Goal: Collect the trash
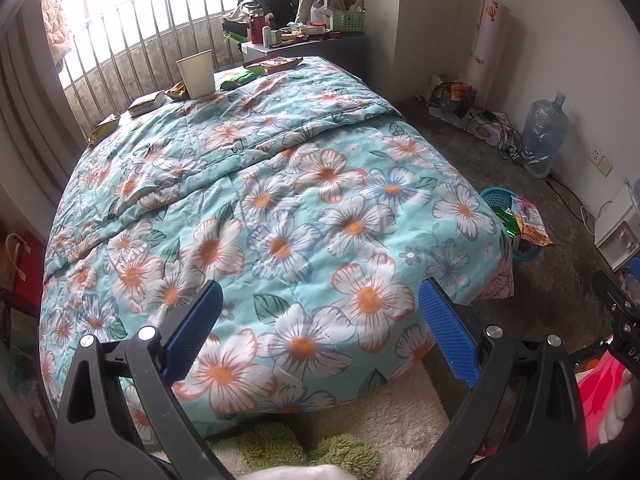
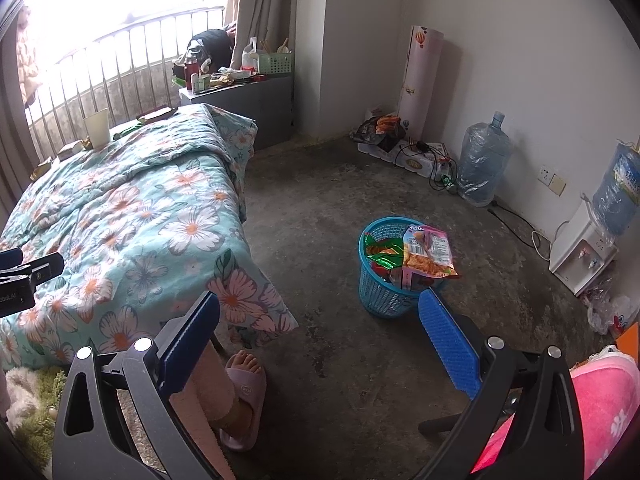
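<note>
Blue basket's (image 2: pixel 380 292) full rim: right wrist only

floral quilt (image 1: pixel 280 208), water jug (image 2: pixel 482 160), slipper (image 2: pixel 244 400)

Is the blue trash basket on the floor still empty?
No: in the right wrist view the blue basket already holds snack wrappers, which stick out above its rim.

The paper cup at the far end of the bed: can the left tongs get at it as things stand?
Probably not from here. The paper cup stands across the whole floral quilt from the open, empty left tongs. Nothing blocks the way.
</note>
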Tool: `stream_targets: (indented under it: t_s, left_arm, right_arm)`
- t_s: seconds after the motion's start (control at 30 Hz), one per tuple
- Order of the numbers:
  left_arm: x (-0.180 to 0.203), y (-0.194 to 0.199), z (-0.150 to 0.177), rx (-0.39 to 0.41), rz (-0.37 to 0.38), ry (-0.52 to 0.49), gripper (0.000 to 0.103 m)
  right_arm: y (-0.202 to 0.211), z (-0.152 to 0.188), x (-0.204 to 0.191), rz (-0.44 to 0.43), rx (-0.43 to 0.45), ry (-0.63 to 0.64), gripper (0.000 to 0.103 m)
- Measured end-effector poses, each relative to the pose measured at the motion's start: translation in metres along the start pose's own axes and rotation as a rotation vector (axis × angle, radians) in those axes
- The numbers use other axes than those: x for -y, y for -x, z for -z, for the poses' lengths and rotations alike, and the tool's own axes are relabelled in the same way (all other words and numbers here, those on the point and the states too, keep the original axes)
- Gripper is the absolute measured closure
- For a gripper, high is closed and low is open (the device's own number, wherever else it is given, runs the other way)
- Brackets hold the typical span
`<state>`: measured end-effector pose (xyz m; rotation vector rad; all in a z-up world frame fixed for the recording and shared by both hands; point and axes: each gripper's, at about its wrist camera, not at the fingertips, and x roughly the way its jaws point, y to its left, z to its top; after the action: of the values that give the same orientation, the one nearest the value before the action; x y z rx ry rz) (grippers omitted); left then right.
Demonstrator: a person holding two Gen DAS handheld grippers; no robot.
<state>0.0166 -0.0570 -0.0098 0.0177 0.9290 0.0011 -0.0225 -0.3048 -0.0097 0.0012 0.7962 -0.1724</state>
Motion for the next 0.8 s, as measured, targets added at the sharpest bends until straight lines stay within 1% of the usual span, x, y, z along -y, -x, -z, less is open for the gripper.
stream_targets:
  t_s: [0.33, 0.8]
  left_arm:
    - [-0.023, 0.008, 0.004, 0.01, -0.026, 0.061, 0.009]
    - [-0.026, 0.009, 0.006, 0.011, -0.025, 0.065, 0.009]
  right_arm:
    - [0.002, -0.001, 0.001, -0.008, 0.006, -0.004, 0.006]
    - [0.004, -0.002, -0.005, -0.004, 0.008, 0.01, 0.006]
